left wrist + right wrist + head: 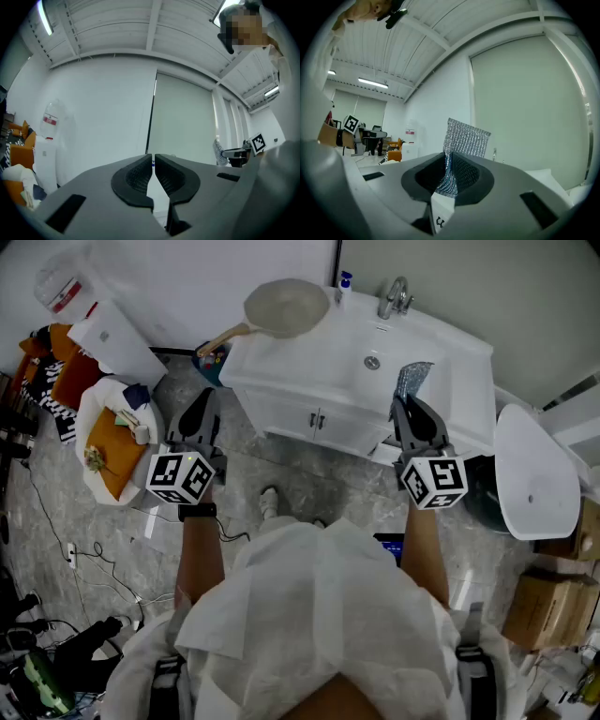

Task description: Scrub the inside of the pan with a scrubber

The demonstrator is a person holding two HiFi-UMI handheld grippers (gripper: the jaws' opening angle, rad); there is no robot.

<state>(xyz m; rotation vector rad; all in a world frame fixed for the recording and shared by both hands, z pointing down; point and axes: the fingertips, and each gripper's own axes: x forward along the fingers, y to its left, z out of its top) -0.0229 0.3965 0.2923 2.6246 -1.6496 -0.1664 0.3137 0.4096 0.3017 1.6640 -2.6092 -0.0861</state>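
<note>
A pale round pan (286,307) with a wooden handle lies on the left end of the white sink cabinet (281,381), its handle sticking out to the left. My right gripper (410,411) is shut on a silvery mesh scrubber (412,379), which stands up from the jaws over the counter's right part. In the right gripper view the scrubber (465,140) rises between the pads. My left gripper (199,416) is held in front of the cabinet, left of it, below the pan handle. Its jaws are shut with nothing between them (153,174).
The basin with a drain (372,361), a tap (396,296) and a small bottle (344,284) are on the counter. A white round stool (534,470) stands at the right, cardboard boxes (548,607) below it. Bags and orange cushions (112,442) lie at the left; cables run on the floor.
</note>
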